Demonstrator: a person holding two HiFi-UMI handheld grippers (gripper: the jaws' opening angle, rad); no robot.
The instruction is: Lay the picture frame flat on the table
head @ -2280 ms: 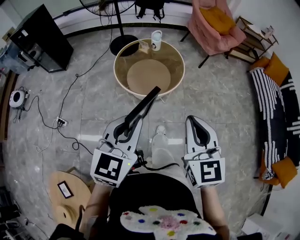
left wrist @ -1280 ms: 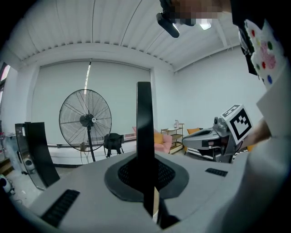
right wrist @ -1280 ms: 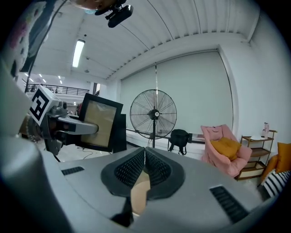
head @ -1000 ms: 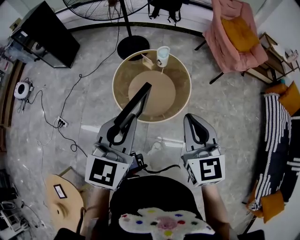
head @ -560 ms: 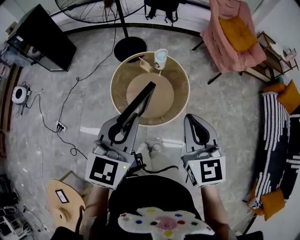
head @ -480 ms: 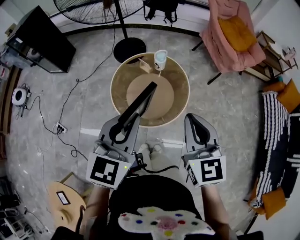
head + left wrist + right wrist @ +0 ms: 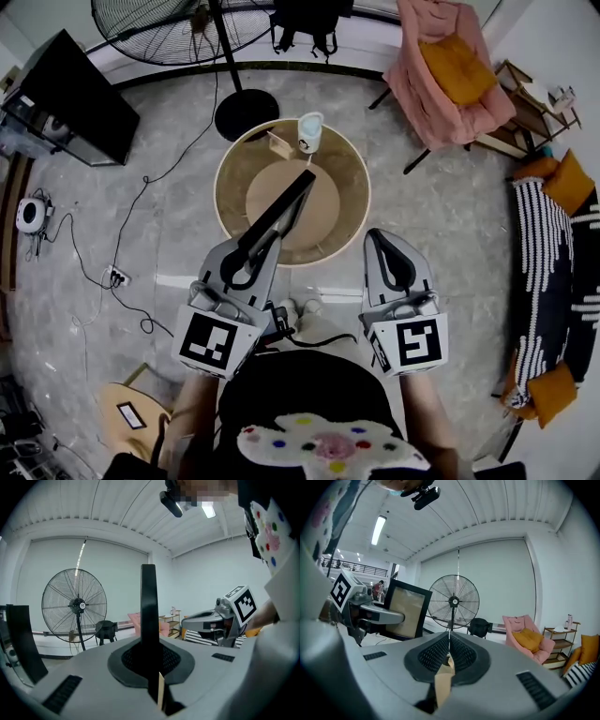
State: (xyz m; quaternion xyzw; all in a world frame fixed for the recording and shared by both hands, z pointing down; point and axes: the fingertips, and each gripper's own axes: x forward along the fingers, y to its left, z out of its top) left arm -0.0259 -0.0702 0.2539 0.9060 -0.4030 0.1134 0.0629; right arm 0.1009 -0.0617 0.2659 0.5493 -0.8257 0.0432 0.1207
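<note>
1. My left gripper [image 7: 253, 253] pinches the black picture frame [image 7: 286, 202] by its near end, and the frame juts out, tilted, above the round table's [image 7: 223, 192] near rim.
2. My right gripper [image 7: 382, 248], jaws pressed together, hovers just short of that rim.

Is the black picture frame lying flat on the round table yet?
Not yet. The black rectangular picture frame stands on edge, pinched in the left gripper, held up over the round wooden table.
</note>
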